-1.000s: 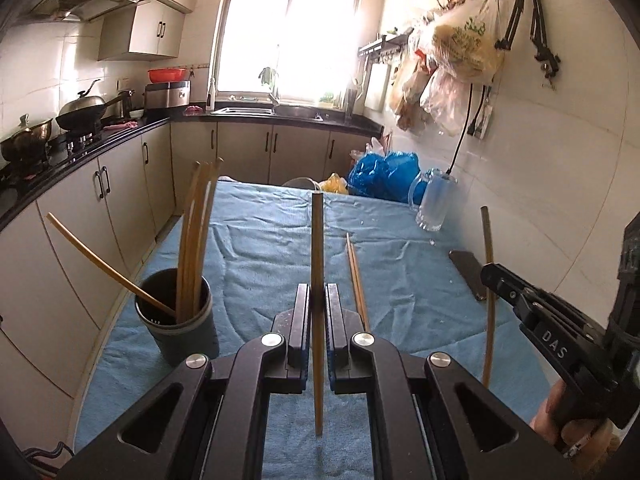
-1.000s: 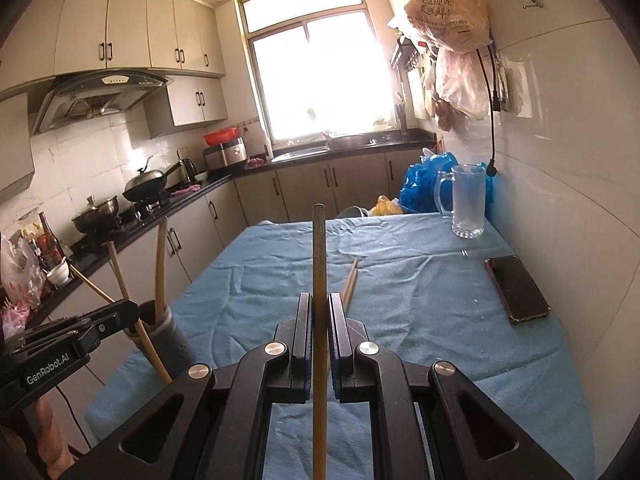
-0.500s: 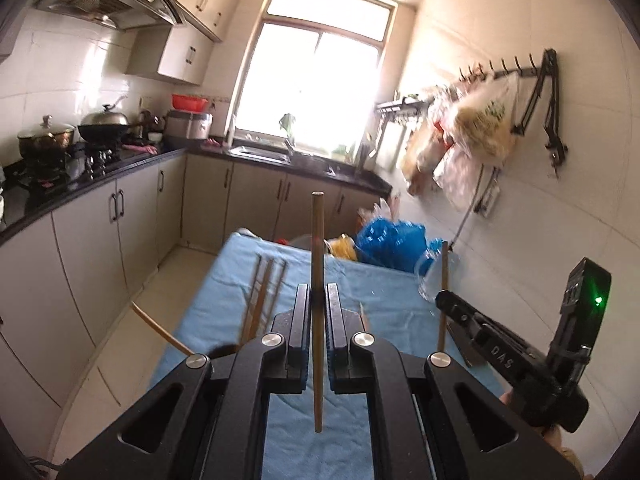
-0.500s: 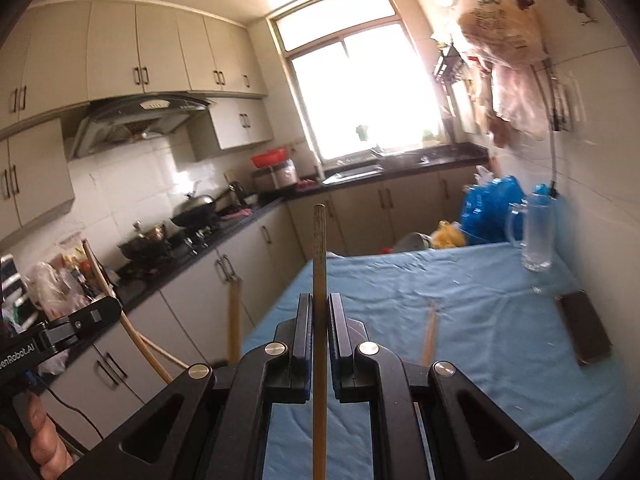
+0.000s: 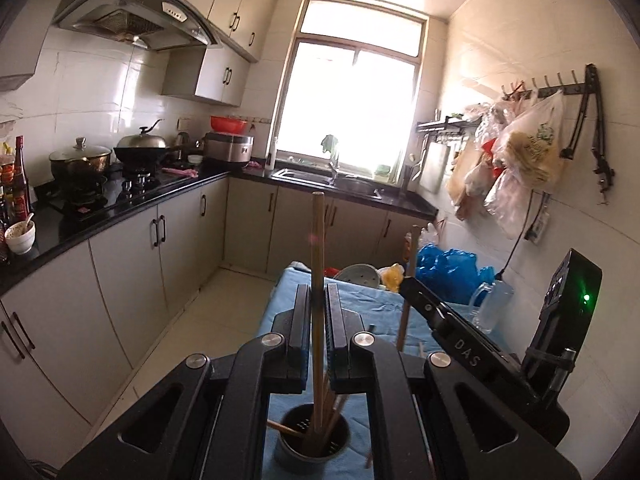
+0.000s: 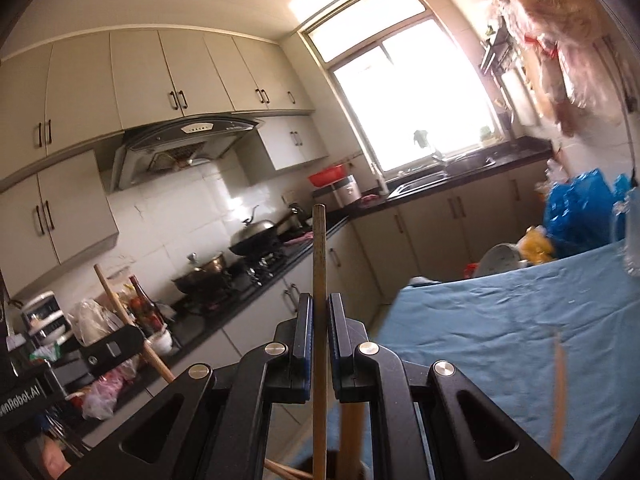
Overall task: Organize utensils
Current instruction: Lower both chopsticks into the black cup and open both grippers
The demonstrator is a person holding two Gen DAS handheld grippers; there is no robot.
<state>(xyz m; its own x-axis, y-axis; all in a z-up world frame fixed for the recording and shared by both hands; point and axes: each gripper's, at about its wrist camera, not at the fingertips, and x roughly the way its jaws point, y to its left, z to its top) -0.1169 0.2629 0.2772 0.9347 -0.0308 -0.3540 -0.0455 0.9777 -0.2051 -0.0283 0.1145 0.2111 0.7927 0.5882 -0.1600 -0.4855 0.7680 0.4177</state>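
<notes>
1. Kitchen's bright, blue-cloth counter point(image 5: 360, 300) by the wall.
2. Dark holder point(image 5: 314, 438) sits on it, sticks inside.
3. Left tool point(image 5: 319, 312) clamps a chopstick point(image 5: 318, 248) over the holder.
4. Right tool point(image 6: 319, 320) pinches another chopstick point(image 6: 319, 264).

Bright daylight; window point(image 5: 352, 96) blown out w/ glare, fisheye-bent edges, right view motion-blurred.

My L claw point(image 5: 318, 316) pinches bamboo chopstick point(image 5: 317, 240) upright, lower end inside dark round holder point(image 5: 314, 446) w/ other sticks. R claw point(image 6: 319, 324) clamps 2nd chopstick point(image 6: 319, 264), also vertical.
</notes>
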